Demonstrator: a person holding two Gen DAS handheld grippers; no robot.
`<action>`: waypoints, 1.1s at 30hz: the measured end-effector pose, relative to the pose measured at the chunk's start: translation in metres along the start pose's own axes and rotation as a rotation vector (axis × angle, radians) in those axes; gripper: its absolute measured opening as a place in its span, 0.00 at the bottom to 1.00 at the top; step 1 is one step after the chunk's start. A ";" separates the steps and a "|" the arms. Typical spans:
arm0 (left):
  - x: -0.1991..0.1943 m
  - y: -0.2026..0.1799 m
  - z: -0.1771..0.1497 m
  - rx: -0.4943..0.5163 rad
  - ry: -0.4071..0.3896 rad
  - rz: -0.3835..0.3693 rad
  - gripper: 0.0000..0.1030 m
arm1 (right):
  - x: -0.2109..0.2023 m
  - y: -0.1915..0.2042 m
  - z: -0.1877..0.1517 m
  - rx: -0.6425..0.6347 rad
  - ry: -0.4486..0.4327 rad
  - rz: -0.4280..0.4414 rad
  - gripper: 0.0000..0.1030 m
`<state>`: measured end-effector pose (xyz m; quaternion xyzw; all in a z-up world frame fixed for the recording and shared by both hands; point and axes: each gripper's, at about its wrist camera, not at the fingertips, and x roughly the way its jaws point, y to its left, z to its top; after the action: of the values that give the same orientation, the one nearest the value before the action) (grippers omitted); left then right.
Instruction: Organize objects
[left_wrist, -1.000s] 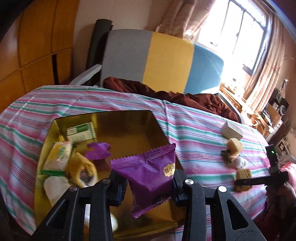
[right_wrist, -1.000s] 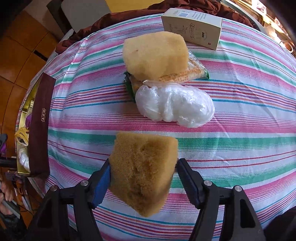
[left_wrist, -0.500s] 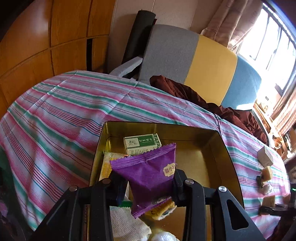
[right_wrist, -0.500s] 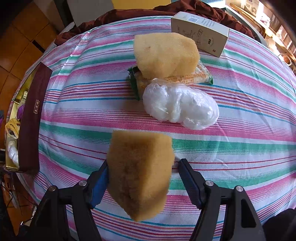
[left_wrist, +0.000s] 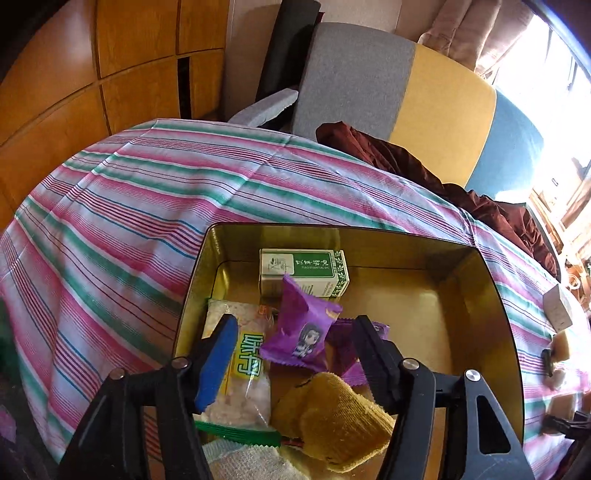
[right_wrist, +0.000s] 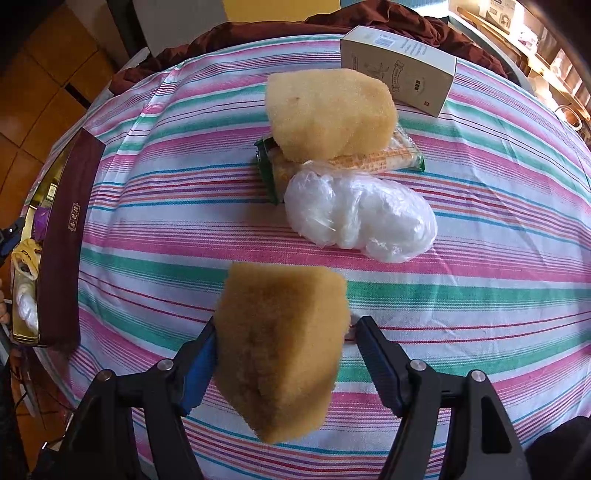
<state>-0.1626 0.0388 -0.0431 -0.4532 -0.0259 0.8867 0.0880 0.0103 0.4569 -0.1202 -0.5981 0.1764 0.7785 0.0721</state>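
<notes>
Left claw (left_wrist: 291, 354) hangs over the gold tin (left_wrist: 476, 295), jaws spread wide, nothing between them. Below it in the tin: a purple snack packet (left_wrist: 303, 332) with a cartoon figure, a second purple packet (left_wrist: 347, 350) partly under it, a green-and-white box (left_wrist: 304, 271) against the far wall, a clear bag with yellow print (left_wrist: 243, 369) by the left wall, a mustard knitted piece (left_wrist: 332, 413) at the near side.

Right claw (right_wrist: 284, 343) is closed on a tan sponge (right_wrist: 280, 339), held above the striped cloth of the table (right_wrist: 480, 295) near its front edge. Farther in, mid-table: a white plastic bag (right_wrist: 360, 218), just behind it a green-edged snack pack (right_wrist: 369, 160) with a second sponge (right_wrist: 328, 114) lying on it. A cream carton (right_wrist: 399, 70) sits near the far edge. The tin's maroon side (right_wrist: 61, 236) shows at the left edge.
</notes>
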 end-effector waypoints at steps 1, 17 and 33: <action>-0.004 0.000 -0.002 0.000 -0.010 0.003 0.63 | -0.001 0.001 0.000 -0.003 0.000 -0.002 0.72; -0.076 -0.019 -0.054 0.003 -0.130 -0.010 0.63 | -0.011 0.002 -0.005 -0.016 -0.017 -0.009 0.60; -0.094 -0.033 -0.081 0.042 -0.128 -0.061 0.63 | -0.020 0.019 -0.022 -0.007 -0.060 -0.007 0.38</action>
<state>-0.0389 0.0516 -0.0117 -0.3927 -0.0266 0.9111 0.1226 0.0296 0.4331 -0.1027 -0.5753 0.1695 0.7964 0.0779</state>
